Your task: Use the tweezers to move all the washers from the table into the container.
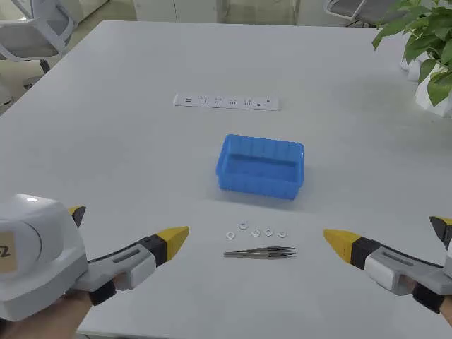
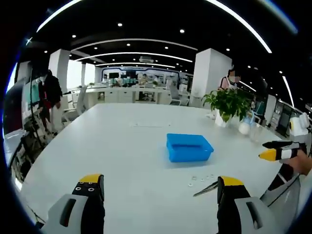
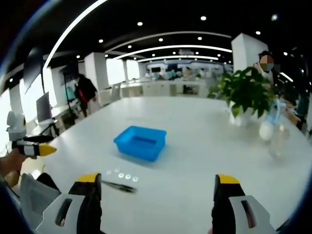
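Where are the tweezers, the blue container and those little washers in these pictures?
tweezers [image 1: 260,252]: head view, midway along their length.
blue container [image 1: 258,185]: head view, on its near outer wall.
washers [image 1: 256,232]: head view, on the middle washer of the row, just beyond the tweezers.

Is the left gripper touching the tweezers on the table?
Apart. The head view shows bare table between the tweezers and the nearest yellow tip of the left gripper. The tweezers lie free beside the washers.

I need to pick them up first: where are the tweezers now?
In the head view the tweezers lie flat on the table between the left gripper and the right gripper, just on the near side of the washers.
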### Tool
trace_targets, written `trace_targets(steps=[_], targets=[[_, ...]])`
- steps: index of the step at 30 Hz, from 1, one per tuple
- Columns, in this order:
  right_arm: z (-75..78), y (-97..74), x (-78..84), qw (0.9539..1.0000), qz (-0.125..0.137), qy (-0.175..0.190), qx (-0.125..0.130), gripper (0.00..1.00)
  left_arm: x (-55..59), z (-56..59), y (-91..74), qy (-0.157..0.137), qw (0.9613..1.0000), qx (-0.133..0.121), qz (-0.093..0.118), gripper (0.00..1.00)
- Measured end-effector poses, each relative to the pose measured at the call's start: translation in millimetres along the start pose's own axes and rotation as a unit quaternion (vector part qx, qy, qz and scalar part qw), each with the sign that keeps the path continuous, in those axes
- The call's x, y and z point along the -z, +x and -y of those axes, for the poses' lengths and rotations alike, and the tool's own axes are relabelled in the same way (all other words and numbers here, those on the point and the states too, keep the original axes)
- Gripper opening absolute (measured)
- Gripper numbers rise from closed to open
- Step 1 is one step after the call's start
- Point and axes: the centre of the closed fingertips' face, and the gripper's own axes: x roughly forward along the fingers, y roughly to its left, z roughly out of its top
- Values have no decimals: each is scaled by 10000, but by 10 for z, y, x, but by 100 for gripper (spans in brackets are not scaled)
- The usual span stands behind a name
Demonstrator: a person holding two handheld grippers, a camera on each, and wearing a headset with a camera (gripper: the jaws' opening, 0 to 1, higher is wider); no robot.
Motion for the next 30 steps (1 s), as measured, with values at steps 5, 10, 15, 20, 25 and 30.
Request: trace_targets(steps=[5, 10, 15, 20, 25, 30], targets=[[2, -2, 20, 10000, -27, -1, 12, 94, 3, 16, 6, 62, 10000, 23, -17, 99], [25, -9, 39, 10000, -48, 12, 46, 94, 13, 28, 20, 57, 10000, 41, -41, 99], [27, -2, 53, 10000, -82, 10, 51, 94, 21, 55, 33, 98, 9999, 75, -76, 99], [12, 10, 29, 10000, -48, -30, 37, 94, 16, 80, 50, 148, 9998, 125, -95, 97], [19, 23, 16, 10000, -35, -61, 39, 93, 2, 91, 67, 217, 9996, 169, -84, 97], [28, 33, -27, 9999, 27, -113, 65, 92, 11, 147, 103, 299, 9991, 276, -93, 96]])
